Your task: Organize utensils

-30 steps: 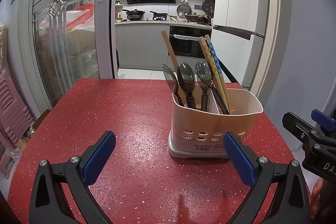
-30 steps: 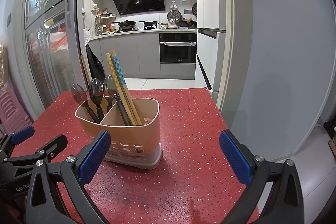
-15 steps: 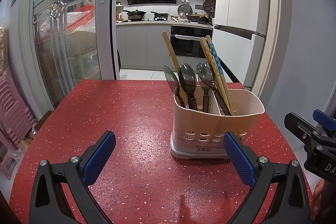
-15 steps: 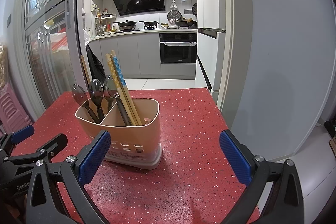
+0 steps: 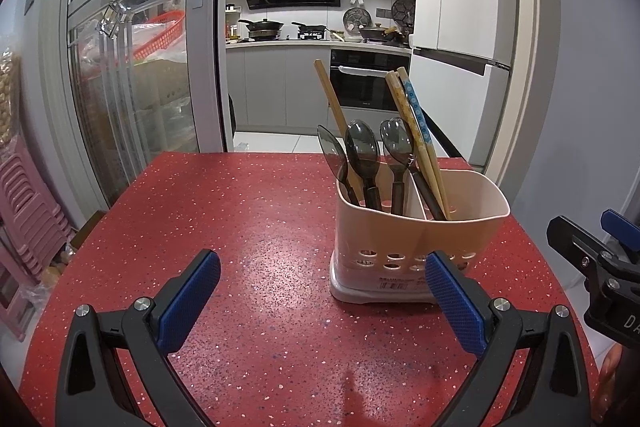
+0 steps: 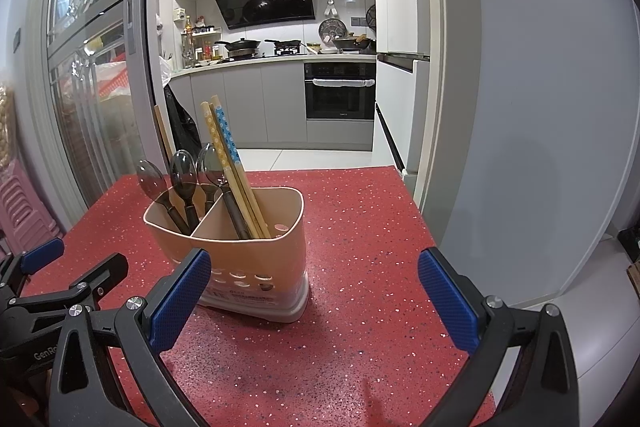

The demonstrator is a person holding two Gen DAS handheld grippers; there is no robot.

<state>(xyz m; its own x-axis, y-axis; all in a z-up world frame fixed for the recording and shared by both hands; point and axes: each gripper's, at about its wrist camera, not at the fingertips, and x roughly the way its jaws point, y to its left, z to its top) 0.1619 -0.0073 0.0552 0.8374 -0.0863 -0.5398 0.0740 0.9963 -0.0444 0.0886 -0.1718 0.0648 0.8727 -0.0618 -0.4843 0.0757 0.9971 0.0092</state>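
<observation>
A beige two-compartment utensil holder (image 5: pixel 420 239) stands on the red speckled table (image 5: pixel 240 227); it also shows in the right wrist view (image 6: pixel 256 255). Three dark spoons (image 5: pixel 362 155) and a wooden chopstick (image 5: pixel 330 99) stand in its left compartment. Patterned chopsticks (image 5: pixel 416 131) and a dark handle stand in the right compartment. My left gripper (image 5: pixel 322 297) is open and empty, in front and left of the holder. My right gripper (image 6: pixel 314 301) is open and empty, in front and right of it.
The table (image 6: pixel 360 227) ends at a grey wall on the right and a sliding glass door (image 5: pixel 132 87) on the left. Pink stools (image 5: pixel 24 211) stand left of the table. A kitchen with an oven (image 6: pixel 340 91) lies beyond.
The left wrist view has shifted slightly, so the holder sits a little further right and lower. The right gripper has not visibly moved. Both stay open.
</observation>
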